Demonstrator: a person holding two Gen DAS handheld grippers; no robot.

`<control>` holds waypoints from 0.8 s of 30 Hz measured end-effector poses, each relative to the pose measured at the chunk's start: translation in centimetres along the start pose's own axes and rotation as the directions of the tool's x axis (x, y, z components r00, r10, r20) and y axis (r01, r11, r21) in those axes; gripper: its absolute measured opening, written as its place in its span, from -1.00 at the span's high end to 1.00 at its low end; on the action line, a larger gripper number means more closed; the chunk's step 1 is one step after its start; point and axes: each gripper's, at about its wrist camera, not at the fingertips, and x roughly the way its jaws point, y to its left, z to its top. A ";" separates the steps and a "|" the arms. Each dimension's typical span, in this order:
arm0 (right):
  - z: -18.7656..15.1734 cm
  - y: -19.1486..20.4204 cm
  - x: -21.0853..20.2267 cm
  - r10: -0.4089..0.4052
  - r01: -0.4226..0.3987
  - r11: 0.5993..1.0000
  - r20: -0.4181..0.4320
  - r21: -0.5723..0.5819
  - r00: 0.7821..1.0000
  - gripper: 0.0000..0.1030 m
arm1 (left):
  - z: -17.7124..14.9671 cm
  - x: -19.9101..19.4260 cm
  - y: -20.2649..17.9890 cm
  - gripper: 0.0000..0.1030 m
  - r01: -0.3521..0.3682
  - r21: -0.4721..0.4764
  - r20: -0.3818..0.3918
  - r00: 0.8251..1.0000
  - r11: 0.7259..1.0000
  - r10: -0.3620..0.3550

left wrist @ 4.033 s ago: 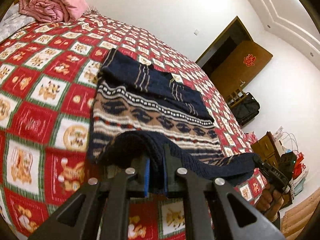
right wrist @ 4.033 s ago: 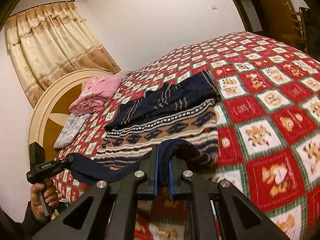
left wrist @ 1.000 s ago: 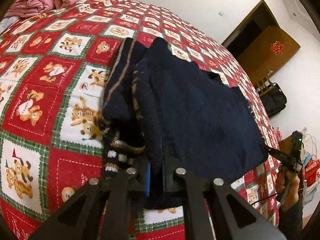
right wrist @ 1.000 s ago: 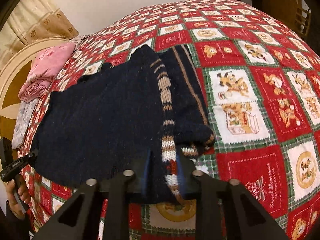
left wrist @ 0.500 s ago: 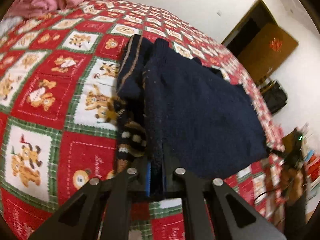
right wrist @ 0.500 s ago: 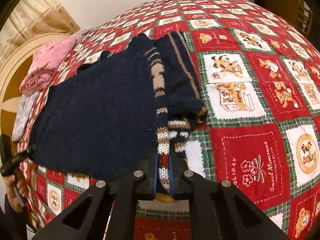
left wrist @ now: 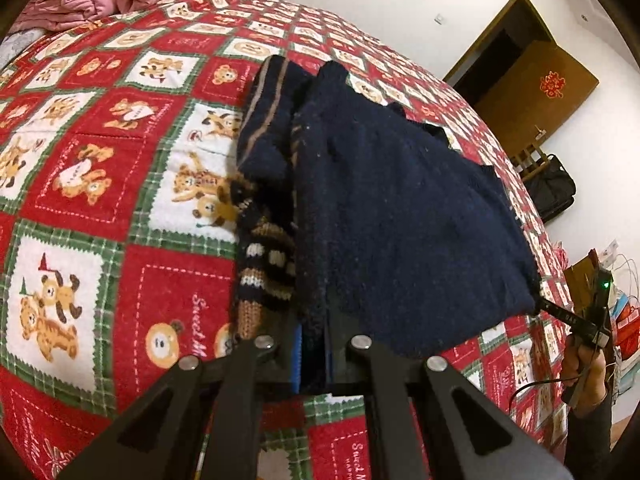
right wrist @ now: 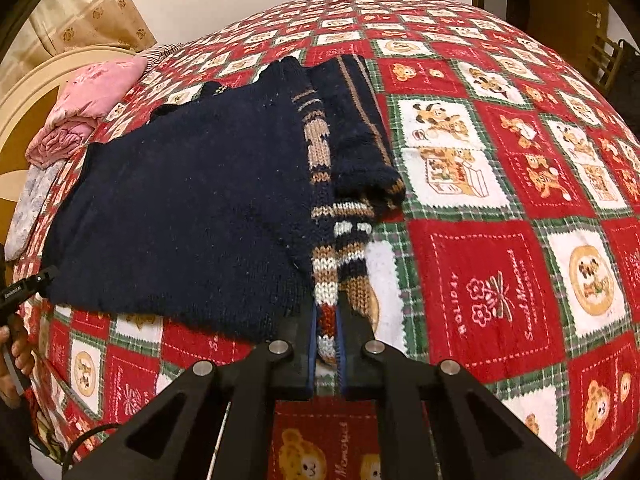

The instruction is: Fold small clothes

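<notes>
I see the dark navy knitted sweater with tan and white patterned bands lying folded over on the red, green and white patchwork bedspread printed with cartoon bears, its plain navy back facing up and a striped sleeve bunched along one side. Through the right wrist camera my right gripper pinches the striped hem at the near corner of the sweater, its blue-lined fingers pressed together on the knit. Through the left wrist camera my left gripper likewise clamps the navy edge of the sweater at the other near corner, fingers closed on the fabric. Each camera also catches the opposite tool at the far corner of the garment: the right gripper touching the cloth's edge on the right of the left view, and the left gripper at the left edge of the right view. The sweater sits toward the near edge of the bed, with bedspread showing on all sides. Toward the head of the bed lies a folded pink quilt, beside a cream and brown rounded headboard and beige patterned curtains. Across the room stands a brown wooden door with a red ornament, and near it a black bag rests by the wall.
</notes>
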 end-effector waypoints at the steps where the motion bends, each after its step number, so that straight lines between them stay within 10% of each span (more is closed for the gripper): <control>1: 0.0 -0.1 0.1 -0.001 0.001 1.000 -0.001 0.003 1.000 0.86 | 0.0 0.0 0.1 0.83 0.000 -0.006 0.002 1.000 1.000 0.000; 9: 0.7 -0.5 0.0 0.028 -0.028 0.999 -0.003 0.043 1.000 0.79 | -0.5 -1.6 -0.5 0.46 -0.016 0.008 0.032 0.999 1.000 0.015; 14: 0.4 -1.2 -2.8 0.027 -0.037 0.991 0.079 0.127 0.996 0.00 | -0.9 -3.7 -0.4 -0.24 -0.100 0.052 0.116 0.989 0.994 0.093; 24: 1.3 9.9 -5.2 0.050 -0.032 0.990 0.132 -0.137 0.990 0.00 | -1.2 -0.9 1.1 -0.30 -0.254 0.062 0.051 0.967 0.965 0.251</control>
